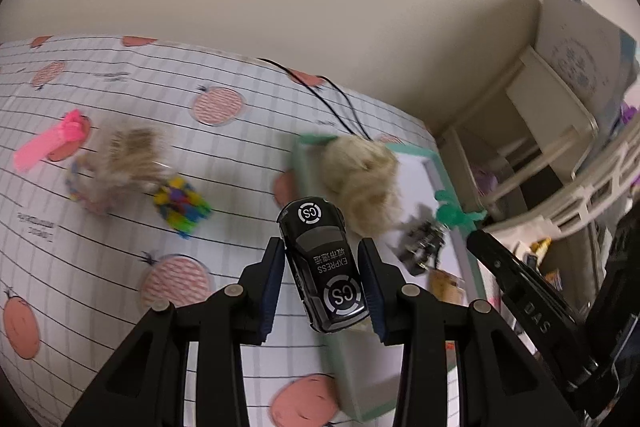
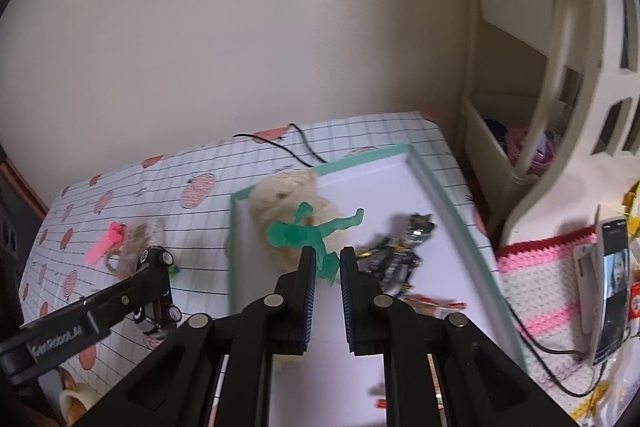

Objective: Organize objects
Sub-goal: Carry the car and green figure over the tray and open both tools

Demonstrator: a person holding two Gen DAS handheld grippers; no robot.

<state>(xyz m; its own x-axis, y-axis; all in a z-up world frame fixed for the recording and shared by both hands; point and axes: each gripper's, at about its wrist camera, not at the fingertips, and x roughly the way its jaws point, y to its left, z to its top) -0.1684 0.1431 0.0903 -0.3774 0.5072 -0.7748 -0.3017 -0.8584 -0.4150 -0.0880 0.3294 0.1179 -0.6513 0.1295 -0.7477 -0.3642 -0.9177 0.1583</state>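
My left gripper (image 1: 322,257) is shut on a black toy car (image 1: 326,267) marked "CS EXPRESS", held above the checked tablecloth near the tray's left edge. My right gripper (image 2: 327,261) is shut on one leg of a translucent green figure (image 2: 296,233), which hangs over the white tray with a teal rim (image 2: 440,187). In the tray lie a beige plush toy (image 2: 276,203) and a black-and-yellow robot figure (image 2: 404,247). The car (image 2: 154,257) also shows at the left of the right wrist view.
On the cloth left of the tray lie a pink clip (image 1: 48,143), a brown furry toy (image 1: 124,155) and a multicoloured spiky ball (image 1: 182,205). A black cable (image 1: 332,99) trails at the back. A cream shelf unit (image 2: 520,87) and a phone (image 2: 612,287) stand at the right.
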